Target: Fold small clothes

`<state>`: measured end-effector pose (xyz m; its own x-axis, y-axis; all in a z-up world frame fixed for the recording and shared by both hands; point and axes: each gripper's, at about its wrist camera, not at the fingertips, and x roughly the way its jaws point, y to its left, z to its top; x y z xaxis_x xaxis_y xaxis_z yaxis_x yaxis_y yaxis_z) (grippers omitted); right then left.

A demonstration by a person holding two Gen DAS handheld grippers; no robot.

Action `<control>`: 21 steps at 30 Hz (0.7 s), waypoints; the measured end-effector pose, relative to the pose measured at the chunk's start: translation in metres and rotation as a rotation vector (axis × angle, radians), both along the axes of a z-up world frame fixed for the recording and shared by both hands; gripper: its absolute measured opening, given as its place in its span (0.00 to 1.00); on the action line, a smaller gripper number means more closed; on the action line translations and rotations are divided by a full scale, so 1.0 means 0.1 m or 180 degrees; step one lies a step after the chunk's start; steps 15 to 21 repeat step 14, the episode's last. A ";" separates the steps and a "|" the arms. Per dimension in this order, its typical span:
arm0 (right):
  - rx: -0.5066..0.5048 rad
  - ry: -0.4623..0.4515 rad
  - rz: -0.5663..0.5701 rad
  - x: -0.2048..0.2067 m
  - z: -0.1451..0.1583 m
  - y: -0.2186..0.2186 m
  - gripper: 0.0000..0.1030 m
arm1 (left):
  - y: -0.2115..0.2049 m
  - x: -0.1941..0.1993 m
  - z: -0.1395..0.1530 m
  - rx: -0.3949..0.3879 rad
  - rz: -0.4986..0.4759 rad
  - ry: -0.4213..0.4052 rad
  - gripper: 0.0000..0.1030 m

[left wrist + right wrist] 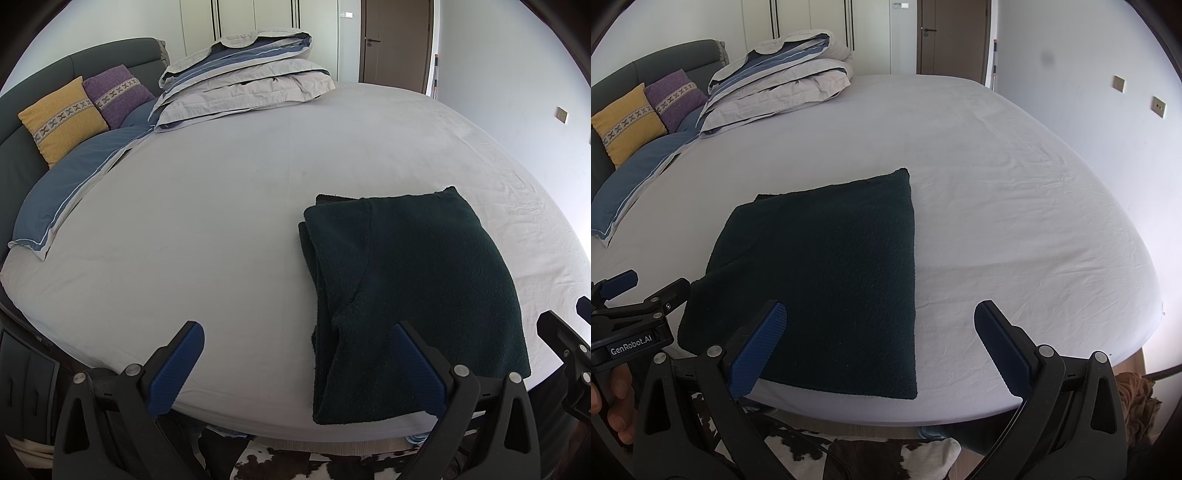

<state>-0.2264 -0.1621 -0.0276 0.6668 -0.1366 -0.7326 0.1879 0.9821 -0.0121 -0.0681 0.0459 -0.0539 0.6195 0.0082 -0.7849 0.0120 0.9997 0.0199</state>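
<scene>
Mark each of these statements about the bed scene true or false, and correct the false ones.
1. The dark green fleece garment lies folded on the pale grey bed sheet. True.
2. The left gripper is shut on the garment. False: its jaws stand open and hold nothing.
3. The yellow square cushion sits beside the purple square cushion. True.
4. The right gripper has its jaws open. True.
5. The folded grey and blue duvet lies on top of the garment. False: it rests apart, at the far end of the bed.
</scene>
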 end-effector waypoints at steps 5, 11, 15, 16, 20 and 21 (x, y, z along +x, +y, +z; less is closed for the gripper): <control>0.0000 0.0001 0.0004 0.00 0.00 0.00 1.00 | 0.01 -0.02 -0.02 -0.0006 0.0000 0.0016 1.00; 0.0000 0.0002 0.0005 0.00 0.00 0.00 1.00 | 0.02 -0.03 -0.03 -0.0007 0.0014 0.0032 1.00; 0.0000 0.0002 0.0004 0.00 0.00 0.00 1.00 | 0.03 -0.04 -0.03 -0.0003 0.0019 0.0025 1.00; 0.0000 0.0002 0.0004 0.00 0.00 0.00 1.00 | 0.03 -0.04 -0.03 -0.0003 0.0019 0.0025 1.00; 0.0000 0.0002 0.0004 0.00 0.00 0.00 1.00 | 0.03 -0.04 -0.03 -0.0003 0.0019 0.0025 1.00; 0.0000 0.0002 0.0004 0.00 0.00 0.00 1.00 | 0.03 -0.04 -0.03 -0.0003 0.0019 0.0025 1.00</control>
